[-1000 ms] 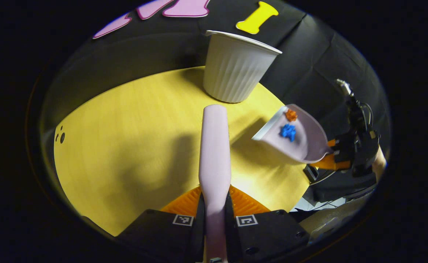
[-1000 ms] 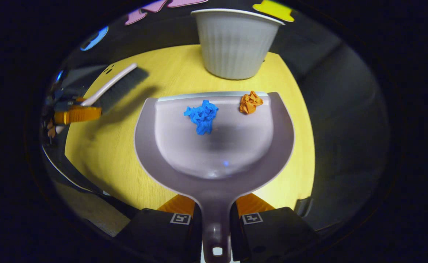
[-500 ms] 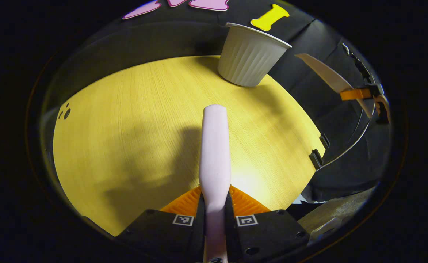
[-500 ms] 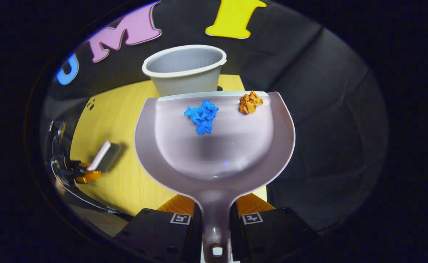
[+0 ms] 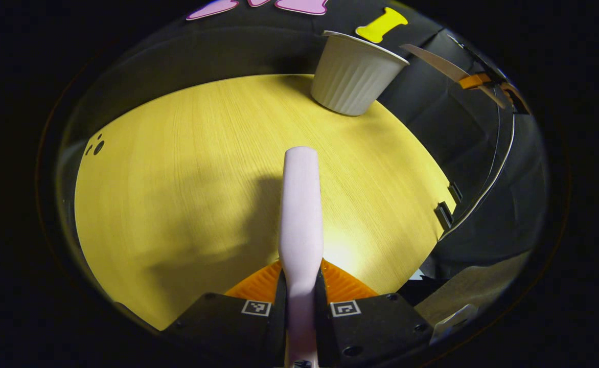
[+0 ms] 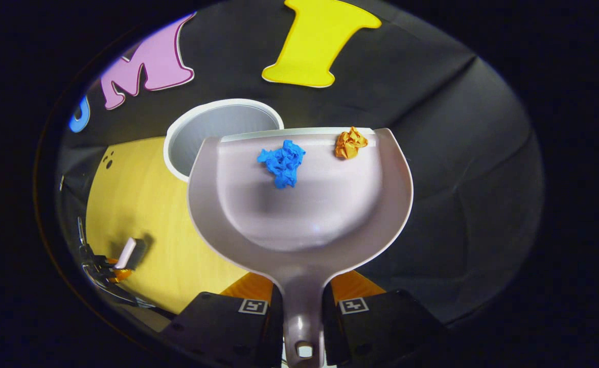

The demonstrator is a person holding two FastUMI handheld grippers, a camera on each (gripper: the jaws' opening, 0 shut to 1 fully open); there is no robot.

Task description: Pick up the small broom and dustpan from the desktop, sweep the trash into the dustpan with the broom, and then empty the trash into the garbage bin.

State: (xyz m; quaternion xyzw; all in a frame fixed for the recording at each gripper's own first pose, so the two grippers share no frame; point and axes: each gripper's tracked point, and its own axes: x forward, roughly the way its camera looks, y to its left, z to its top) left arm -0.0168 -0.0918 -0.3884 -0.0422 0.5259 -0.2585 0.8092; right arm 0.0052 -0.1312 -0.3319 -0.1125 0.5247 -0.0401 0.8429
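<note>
The right hand-held gripper (image 6: 302, 306) pinches the smooth plastic dustpan (image 6: 299, 204) at centre frame, crumpled blue paper (image 6: 282, 162) and orange paper (image 6: 350, 143) inside, above the ribbed white bin (image 6: 212, 130). The left hand-held gripper (image 5: 300, 301) clamps the broom (image 5: 300, 204) over the woodgrain bench (image 5: 177, 179).

Yellow wood-grain tabletop (image 5: 187, 168) – lit unevenly – black cloth wall (image 6: 432, 102) behind.

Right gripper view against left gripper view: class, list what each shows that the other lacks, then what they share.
Right gripper view alone: the blue paper wad and orange paper wad lying in the dustpan, and the bin's hollow inside. Left gripper view alone: the broom handle running close along the left gripper. Shared: bin, yellow desktop, dustpan, broom.
</note>
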